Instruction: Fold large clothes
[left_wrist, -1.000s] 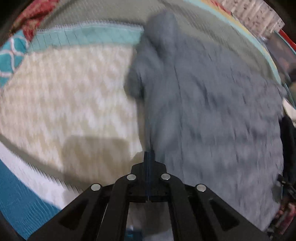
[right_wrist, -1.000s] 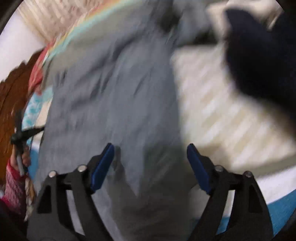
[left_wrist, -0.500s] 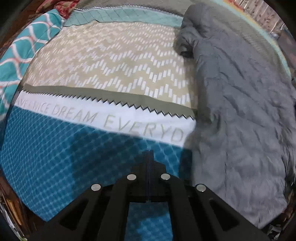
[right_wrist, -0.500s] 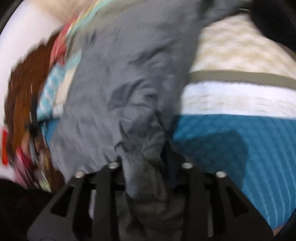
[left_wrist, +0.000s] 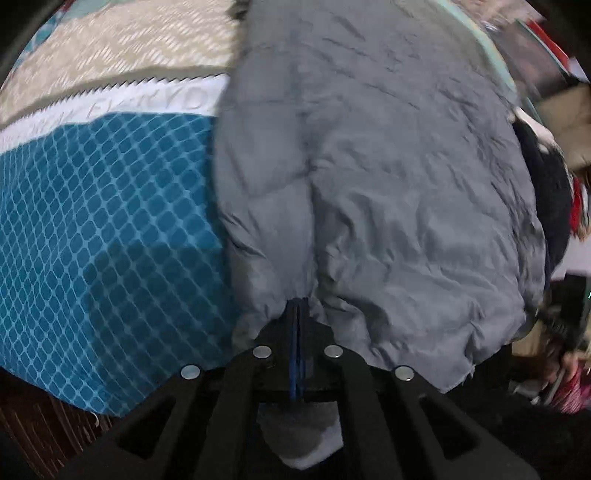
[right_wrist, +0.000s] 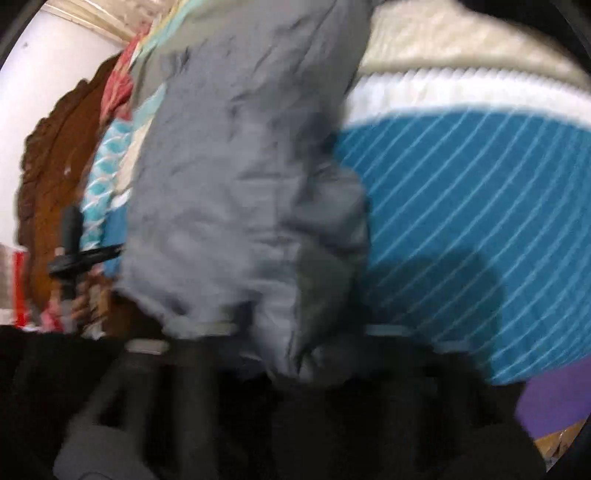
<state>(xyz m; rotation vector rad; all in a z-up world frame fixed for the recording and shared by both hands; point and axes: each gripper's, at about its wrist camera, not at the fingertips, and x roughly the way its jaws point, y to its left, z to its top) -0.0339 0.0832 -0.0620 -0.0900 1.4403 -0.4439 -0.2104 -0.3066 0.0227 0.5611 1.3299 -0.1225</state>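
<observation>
A large grey garment lies lengthwise on a bed, its near end hanging over the bed's front edge. My left gripper is shut on the near hem of the grey garment, with cloth bunched around the closed fingers and a flap hanging below them. In the right wrist view the same grey garment runs away from me. My right gripper is shut on its near hem, the fingers blurred and mostly covered by cloth. The left gripper shows at the left of that view.
The bedspread has a teal diamond-pattern band, a white lettered stripe and a beige zigzag area. A dark garment lies at the bed's right side. A wooden headboard and a white wall stand at the left.
Both grippers have pulled back toward the bed's near edge. The right gripper, open one second ago, has shut on the hem. The left gripper now holds the hem.
</observation>
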